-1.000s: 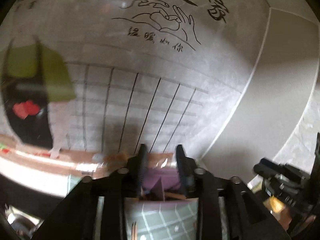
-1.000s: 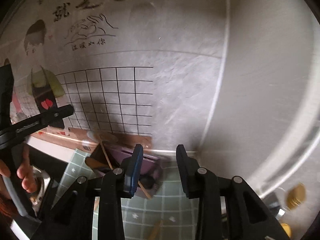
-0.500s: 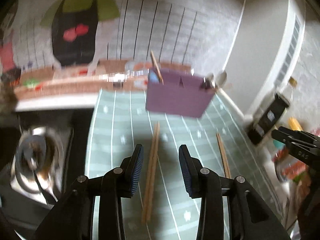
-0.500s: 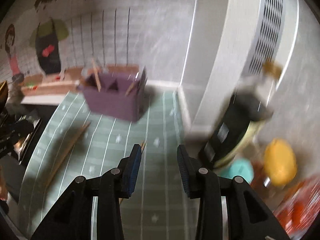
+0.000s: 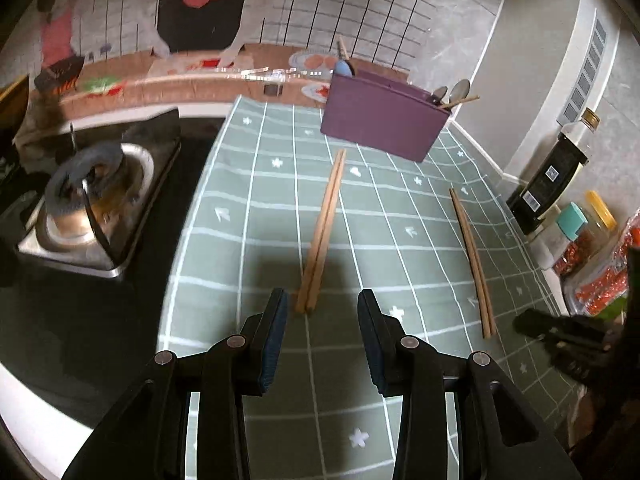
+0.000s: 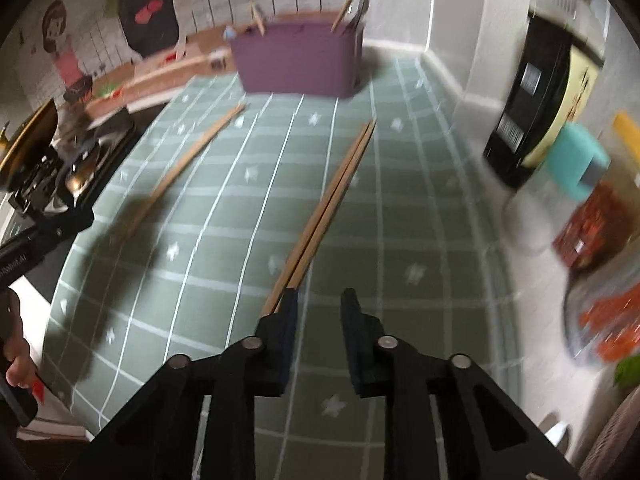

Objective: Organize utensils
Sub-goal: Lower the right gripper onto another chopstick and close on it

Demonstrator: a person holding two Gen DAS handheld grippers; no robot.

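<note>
Now both hand-held grippers hang over a green grid mat (image 5: 256, 208) on the bench, each near one pair of wooden chopsticks.

The left hand-held gripper (image 5: 322, 308) stands apart, with nothing between its jaws. The left pair (image 5: 322, 228) lies flat on the mat, its near ends just ahead of the fingertips and a little toward the left finger (image 5: 274, 336), not touching either pad. The pair runs away from the gripper toward a purple bin (image 5: 382, 124) at the far edge of the mat.

The right hand-held gripper (image 6: 318, 300) is closing, its jaws narrower than the left one's and with only mat showing in the gap. The right pair (image 6: 328, 212) lies flat, slanting up and right toward the bin (image 6: 296, 64); its near ends reach the outer side of the left finger (image 6: 286, 336), outside the gap. Whether they touch that finger cannot be told through the blur.

In the bin, spoons (image 5: 452, 94) and more sticks stand upright. A stove burner (image 5: 88, 200) sits left of the mat, and a dark bottle (image 5: 548, 176) and jars stand to its right. In the right view, the other gripper and part of a hand (image 6: 16, 344) show at the left edge.
</note>
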